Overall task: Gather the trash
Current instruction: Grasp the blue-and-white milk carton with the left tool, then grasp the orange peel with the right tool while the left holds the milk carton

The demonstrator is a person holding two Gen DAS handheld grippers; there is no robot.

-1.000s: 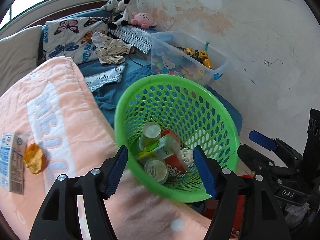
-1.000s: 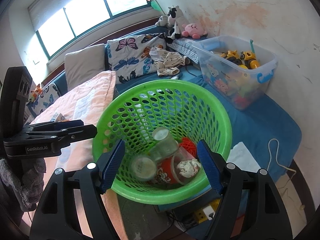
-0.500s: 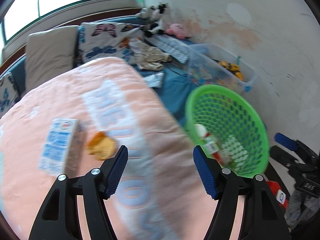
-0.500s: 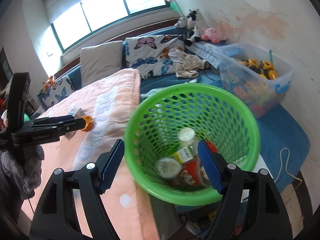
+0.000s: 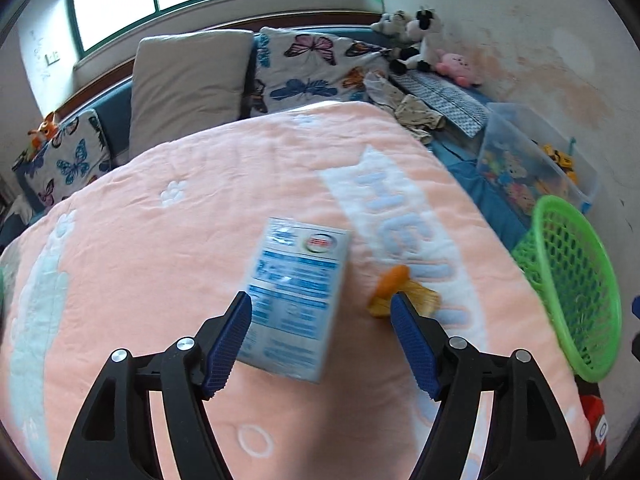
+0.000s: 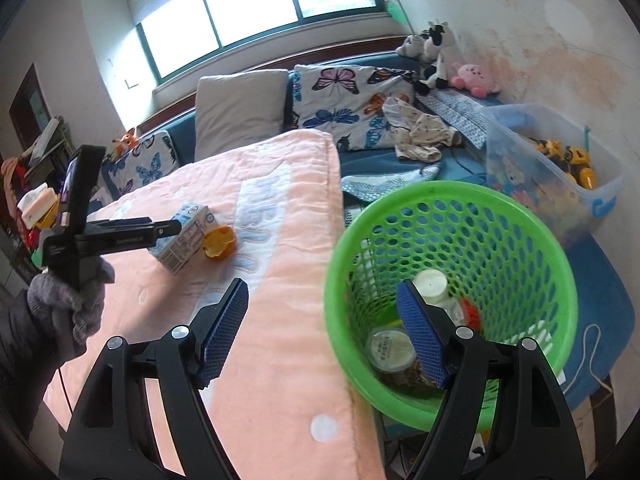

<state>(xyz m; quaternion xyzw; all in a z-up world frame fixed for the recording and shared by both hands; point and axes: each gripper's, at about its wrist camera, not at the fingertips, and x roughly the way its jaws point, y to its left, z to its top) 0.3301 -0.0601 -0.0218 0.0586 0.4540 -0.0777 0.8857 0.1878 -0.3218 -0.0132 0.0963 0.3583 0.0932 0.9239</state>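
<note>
A blue-and-white milk carton (image 5: 298,294) lies on the pink blanket (image 5: 168,264), with an orange peel (image 5: 394,294) just right of it. My left gripper (image 5: 320,336) is open and hangs close over the carton's near end, empty. The carton (image 6: 186,238) and the peel (image 6: 218,242) also show in the right wrist view, with the left gripper (image 6: 170,229) reaching over them. A green mesh basket (image 6: 452,208) stands at the bed's right side and holds cups and wrappers. My right gripper (image 6: 322,336) is open and empty above the basket's left rim.
A clear plastic toy bin (image 6: 560,172) stands by the wall behind the basket. Pillows (image 5: 192,80), crumpled clothes (image 5: 412,112) and plush toys (image 5: 416,38) lie at the bed's far end. The blanket's edge drops off toward the basket (image 5: 576,280).
My left gripper swung left from over the basket to over the carton and peel. The right gripper drifted left, so the basket now sits to its right.
</note>
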